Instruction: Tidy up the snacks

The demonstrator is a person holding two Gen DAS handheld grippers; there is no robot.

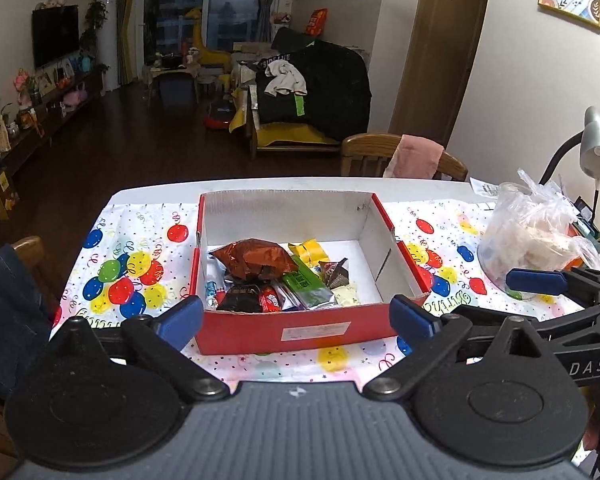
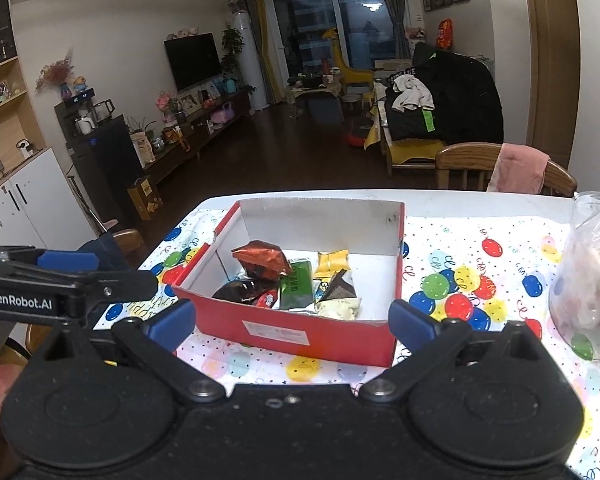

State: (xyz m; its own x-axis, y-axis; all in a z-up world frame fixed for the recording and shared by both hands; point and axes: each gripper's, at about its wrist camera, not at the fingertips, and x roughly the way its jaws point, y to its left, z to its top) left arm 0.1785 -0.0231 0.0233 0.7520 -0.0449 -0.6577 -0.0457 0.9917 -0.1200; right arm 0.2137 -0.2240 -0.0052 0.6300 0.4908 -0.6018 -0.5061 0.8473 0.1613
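Here, in your left wrist view, your left gripper (image 1: 296,318) is wide open with nothing in it, and the red box (image 1: 300,330) of snacks (image 1: 276,276) sits on the table just past its tips, long side across. In your right wrist view, your right gripper (image 2: 292,320) is wide open too, empty, and the box is turned a bit, its near right corner closest.

Balloon-print table (image 1: 140,264), red box (image 1: 300,330), plastic bag (image 1: 532,236)

Dim living rm: dark wood floor (image 2: 300,152), wall TV (image 2: 194,60), night window (image 2: 332,20).
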